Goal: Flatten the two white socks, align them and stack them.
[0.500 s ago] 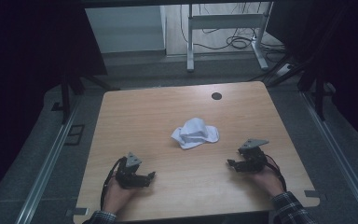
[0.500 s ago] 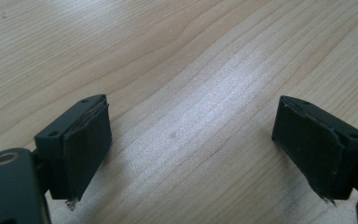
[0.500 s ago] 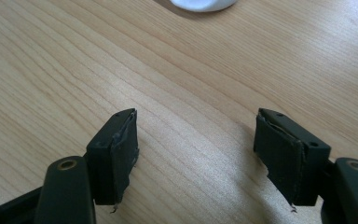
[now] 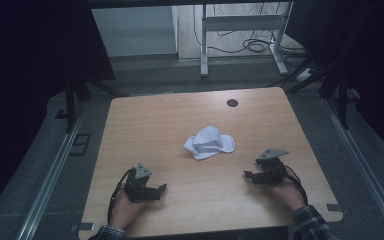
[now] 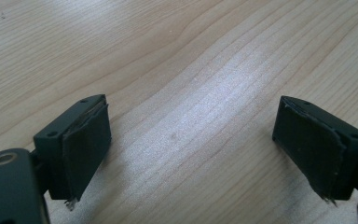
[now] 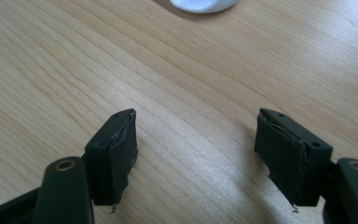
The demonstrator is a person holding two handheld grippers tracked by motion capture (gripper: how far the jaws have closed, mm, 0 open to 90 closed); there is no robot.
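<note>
High view: a crumpled white cloth (image 4: 209,142) lies near the middle of the wooden desk (image 4: 160,125). The left claw (image 4: 161,188) rests by the near edge toward the left corner, jaws wide apart, nothing between them. The right claw (image 4: 248,175) sits near the right edge, jaws apart and empty, well apart from the cloth

I count one white cloth (image 4: 209,142), crumpled, on one wooden table (image 4: 170,125). I hold two claws, a left claw (image 4: 163,189) and a right claw (image 4: 247,175), each with two black jaws. One dark round spot (image 4: 232,103) marks the table's far edge, perhaps a hole; the dim high view leaves that unclear.
</note>
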